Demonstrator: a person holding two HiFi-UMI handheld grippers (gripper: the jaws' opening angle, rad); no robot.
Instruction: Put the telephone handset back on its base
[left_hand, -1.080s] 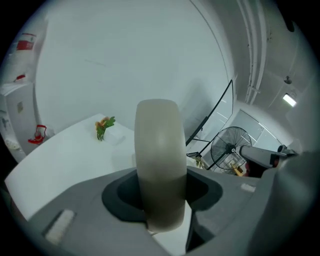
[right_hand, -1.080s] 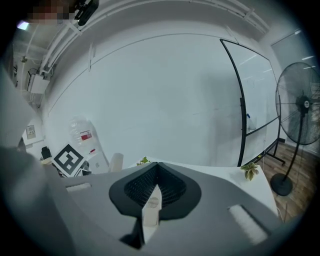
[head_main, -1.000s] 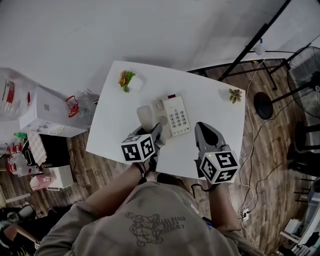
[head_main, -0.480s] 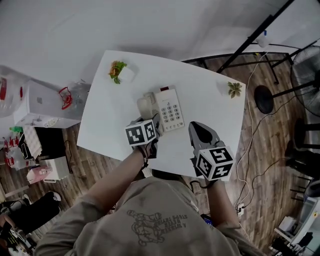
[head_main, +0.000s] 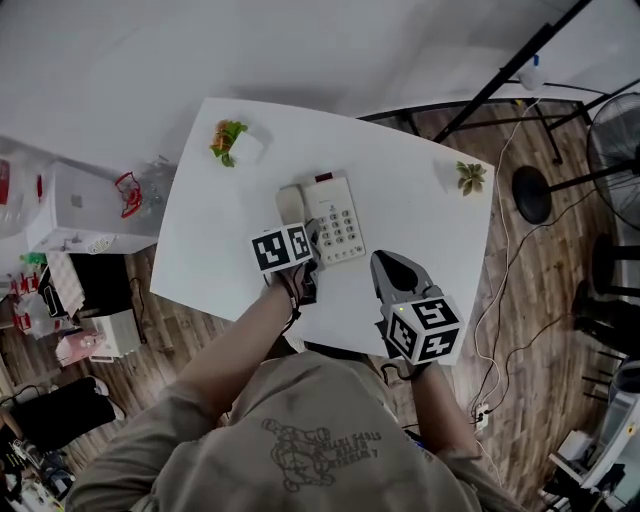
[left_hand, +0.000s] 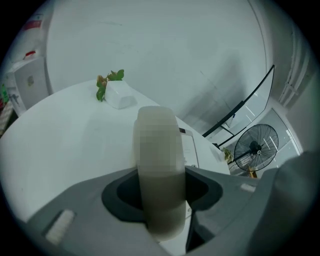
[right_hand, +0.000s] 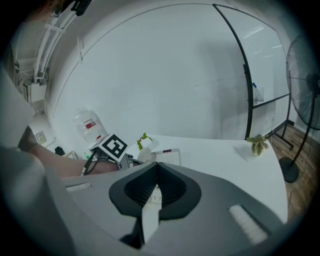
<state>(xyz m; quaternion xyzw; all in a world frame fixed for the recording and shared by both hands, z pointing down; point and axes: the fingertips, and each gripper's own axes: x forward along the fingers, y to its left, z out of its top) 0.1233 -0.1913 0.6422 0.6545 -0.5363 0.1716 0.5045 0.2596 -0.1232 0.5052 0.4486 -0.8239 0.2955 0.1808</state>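
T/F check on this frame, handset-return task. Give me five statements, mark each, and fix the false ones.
1. The left hand-held gripper is clamped on the telephone handset. True.
2. The right hand-held gripper grips the telephone base. False: its jaws are shut on nothing, and it is short of the base, on the person's side.
3. Two small plants stand on the white table, one at the far left corner and one near the right edge. True.
4. The fan stands on the table. False: it stands on the wooden floor, right of the table.
5. The base lies keypad down. False: the keypad faces up.
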